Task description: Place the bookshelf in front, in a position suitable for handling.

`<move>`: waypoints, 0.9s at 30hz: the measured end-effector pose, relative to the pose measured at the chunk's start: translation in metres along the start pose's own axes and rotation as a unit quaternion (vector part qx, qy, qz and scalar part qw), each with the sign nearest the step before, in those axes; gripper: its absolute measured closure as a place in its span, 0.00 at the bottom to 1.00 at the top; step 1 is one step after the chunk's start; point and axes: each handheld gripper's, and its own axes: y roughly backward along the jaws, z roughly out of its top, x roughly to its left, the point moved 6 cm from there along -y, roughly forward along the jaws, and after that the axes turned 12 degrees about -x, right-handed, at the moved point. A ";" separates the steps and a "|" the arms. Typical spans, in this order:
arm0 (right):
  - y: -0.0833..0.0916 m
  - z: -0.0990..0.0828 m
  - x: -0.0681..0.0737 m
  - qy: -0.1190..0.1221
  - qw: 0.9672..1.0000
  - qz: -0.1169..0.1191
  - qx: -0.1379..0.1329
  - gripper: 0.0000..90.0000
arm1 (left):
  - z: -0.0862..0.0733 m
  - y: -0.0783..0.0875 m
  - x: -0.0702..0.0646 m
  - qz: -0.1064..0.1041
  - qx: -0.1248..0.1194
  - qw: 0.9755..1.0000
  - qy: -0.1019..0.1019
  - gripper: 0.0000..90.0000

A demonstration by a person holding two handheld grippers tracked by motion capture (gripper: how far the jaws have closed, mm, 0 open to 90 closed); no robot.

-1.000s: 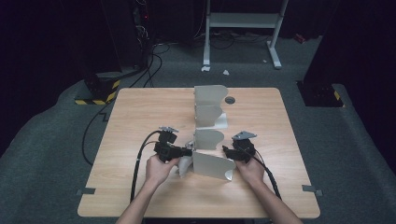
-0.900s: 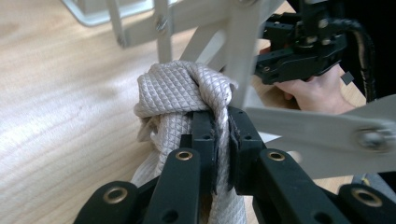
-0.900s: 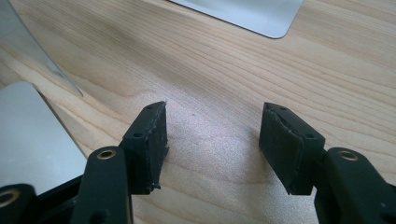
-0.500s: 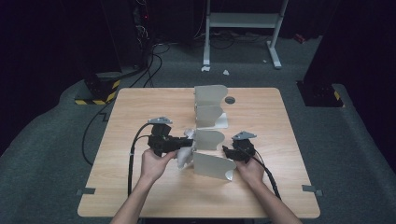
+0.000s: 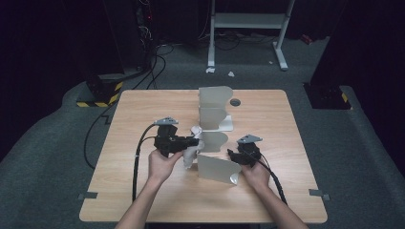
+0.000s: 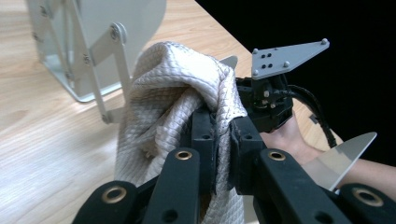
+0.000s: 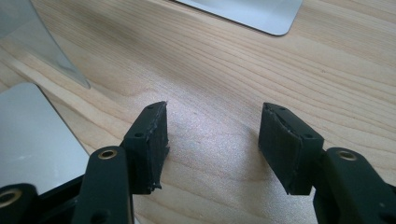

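Observation:
A white quilted cloth [image 6: 173,93] hangs bunched from my left gripper [image 6: 222,135], whose jaws are shut on its fold. From above, the left gripper [image 5: 191,142] holds the cloth [image 5: 189,156] just left of a grey metal rack [image 5: 214,100] with several upright curved panels. The cloth dangles next to the rack's nearest panel [image 5: 217,169]. My right gripper [image 5: 234,155] rests low on the table at that panel's right side. Its jaws [image 7: 212,135] stand open over bare wood with nothing between them.
The rack's flat base plate [image 7: 247,11] lies ahead of the right gripper and a metal panel [image 7: 32,135] to its left. A dark round grommet [image 5: 234,102] sits near the table's far edge. Black cables trail off the table's left and front right.
My left gripper has risen with the cloth, lifting it higher beside the rack. The right gripper has stayed where it was.

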 end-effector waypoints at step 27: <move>0.000 0.000 0.001 -0.001 1.000 0.000 0.000 0.47 | -0.063 -0.057 0.040 0.083 0.126 0.988 -0.015 0.92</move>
